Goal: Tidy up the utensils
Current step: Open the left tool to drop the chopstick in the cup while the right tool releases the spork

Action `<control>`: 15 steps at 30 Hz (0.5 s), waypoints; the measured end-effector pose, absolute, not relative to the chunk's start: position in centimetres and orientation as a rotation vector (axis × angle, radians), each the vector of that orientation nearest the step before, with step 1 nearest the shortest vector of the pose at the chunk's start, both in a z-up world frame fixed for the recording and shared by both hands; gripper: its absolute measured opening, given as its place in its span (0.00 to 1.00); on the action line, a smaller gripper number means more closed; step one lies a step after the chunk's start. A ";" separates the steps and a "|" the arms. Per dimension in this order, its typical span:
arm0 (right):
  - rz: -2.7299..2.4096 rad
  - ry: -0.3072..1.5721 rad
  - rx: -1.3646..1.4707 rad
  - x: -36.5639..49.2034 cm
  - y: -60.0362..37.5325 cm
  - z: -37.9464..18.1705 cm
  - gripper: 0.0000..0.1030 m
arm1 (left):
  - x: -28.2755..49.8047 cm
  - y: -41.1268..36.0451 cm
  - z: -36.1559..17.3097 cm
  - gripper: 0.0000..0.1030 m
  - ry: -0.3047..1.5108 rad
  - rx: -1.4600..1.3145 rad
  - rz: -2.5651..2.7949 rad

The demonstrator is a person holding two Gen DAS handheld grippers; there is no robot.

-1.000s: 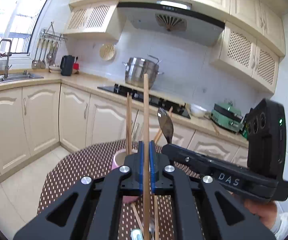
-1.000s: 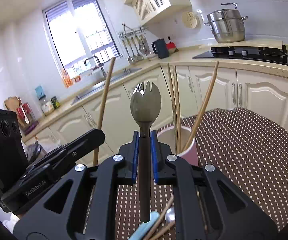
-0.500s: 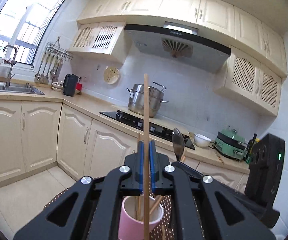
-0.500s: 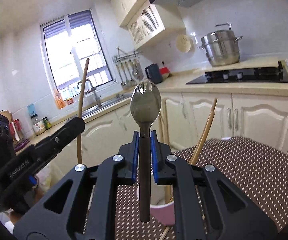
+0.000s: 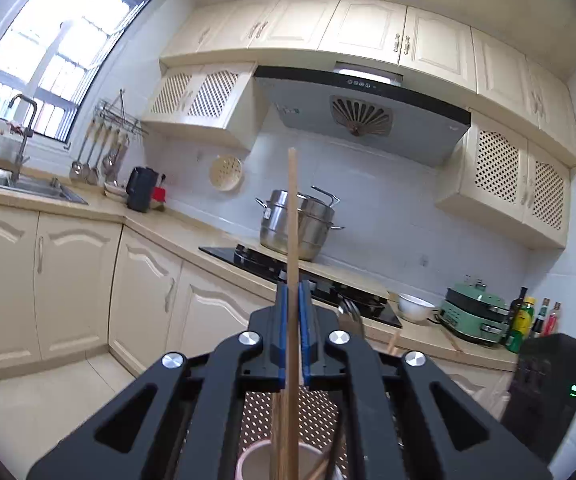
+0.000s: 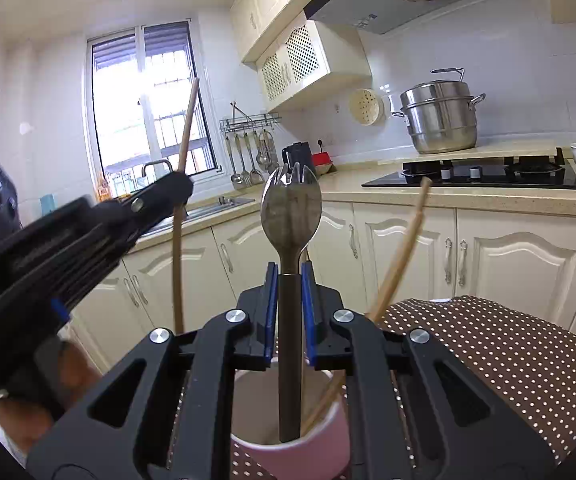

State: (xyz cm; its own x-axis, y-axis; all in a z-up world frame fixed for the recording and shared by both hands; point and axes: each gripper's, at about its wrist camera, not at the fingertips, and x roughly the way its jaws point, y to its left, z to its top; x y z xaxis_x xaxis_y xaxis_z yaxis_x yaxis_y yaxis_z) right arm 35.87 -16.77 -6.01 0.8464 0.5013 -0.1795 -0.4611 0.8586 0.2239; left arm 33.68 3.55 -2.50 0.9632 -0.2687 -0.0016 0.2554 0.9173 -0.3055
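Observation:
My left gripper (image 5: 293,292) is shut on a wooden chopstick (image 5: 292,240) held upright, its lower end reaching into the pink cup (image 5: 262,458) just below. My right gripper (image 6: 289,276) is shut on a metal spork with a dark handle (image 6: 290,208), also upright, the handle's end inside the pink cup (image 6: 288,448). Another chopstick (image 6: 400,248) leans in the cup. The left gripper with its chopstick (image 6: 180,208) shows at the left of the right wrist view. The spork's head (image 5: 350,314) peeks out beside the left gripper's fingers.
The cup stands on a table with a brown dotted cloth (image 6: 488,360). Behind are cream kitchen cabinets (image 6: 508,256), a stove (image 6: 476,174) with a steel pot (image 6: 440,120), a sink (image 5: 20,184) and a white bowl (image 5: 414,306).
Both grippers have tilted upright and moved over the pink cup. The chopstick's and the spork's lower ends now reach into the cup.

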 end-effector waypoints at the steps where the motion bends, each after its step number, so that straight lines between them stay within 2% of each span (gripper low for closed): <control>1: 0.511 0.237 0.174 35.8 -17.0 -6.2 0.12 | 34.0 3.4 -2.7 0.05 0.038 -0.308 -0.263; 15: 0.510 0.271 0.153 34.7 -17.7 -8.2 0.12 | 33.9 2.5 -6.2 0.05 0.099 -0.273 -0.243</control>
State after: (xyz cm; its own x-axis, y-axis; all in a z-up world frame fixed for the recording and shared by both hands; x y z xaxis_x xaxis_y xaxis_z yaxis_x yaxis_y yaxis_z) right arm 34.67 -17.74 -8.24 0.8382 0.5001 -0.2174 -0.4599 0.8625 0.2110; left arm 33.85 2.48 -6.18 0.9660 -0.2505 -0.0643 0.2237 0.9341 -0.2784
